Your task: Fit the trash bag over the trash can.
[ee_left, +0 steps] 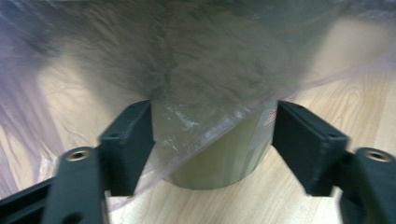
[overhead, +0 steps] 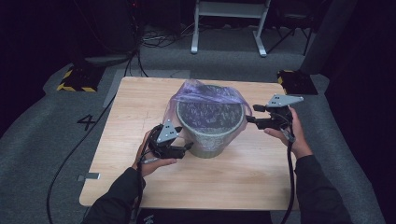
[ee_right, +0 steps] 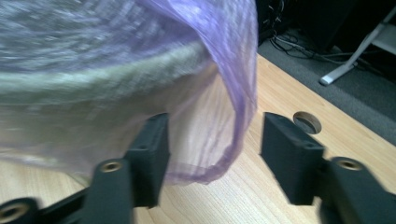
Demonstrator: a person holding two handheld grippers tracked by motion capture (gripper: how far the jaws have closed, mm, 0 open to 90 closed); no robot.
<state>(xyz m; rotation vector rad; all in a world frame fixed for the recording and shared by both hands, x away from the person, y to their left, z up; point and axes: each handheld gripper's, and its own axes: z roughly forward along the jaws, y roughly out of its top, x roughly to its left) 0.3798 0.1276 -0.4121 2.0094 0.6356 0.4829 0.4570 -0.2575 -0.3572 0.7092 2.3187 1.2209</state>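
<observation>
1. Wooden table: a pale rectangular top on grey carpet. I stand at its 6 o'clock edge, and my dark-sleeved forearms enter from there.
2. Grey bin: a round, tapered waste bin standing upright near the table's centre, a little toward 12 o'clock. In my left gripper view its lower wall reads pale olive, with a small label at about 3 o'clock on it.
3. Purple bin liner: a thin translucent plastic bag lining the bin, its loose mouth bunched above the rim at 12 o'clock and draped down the outer wall. Its hem hangs close to the tabletop in my right gripper view.
4. My left gripper: held at the bin's 8 o'clock, low against its wall. The jaws stand wide apart; in the left gripper view the bin base and the liner's hanging edge lie between them, and I cannot tell whether either jaw touches.
5. My right gripper: held at the bin's 3 o'clock, level with the rim. The jaws are parted, with the liner's draped fold between them, unclamped.
6. Round cable hole: set in the tabletop beyond my right gripper's jaws.
</observation>
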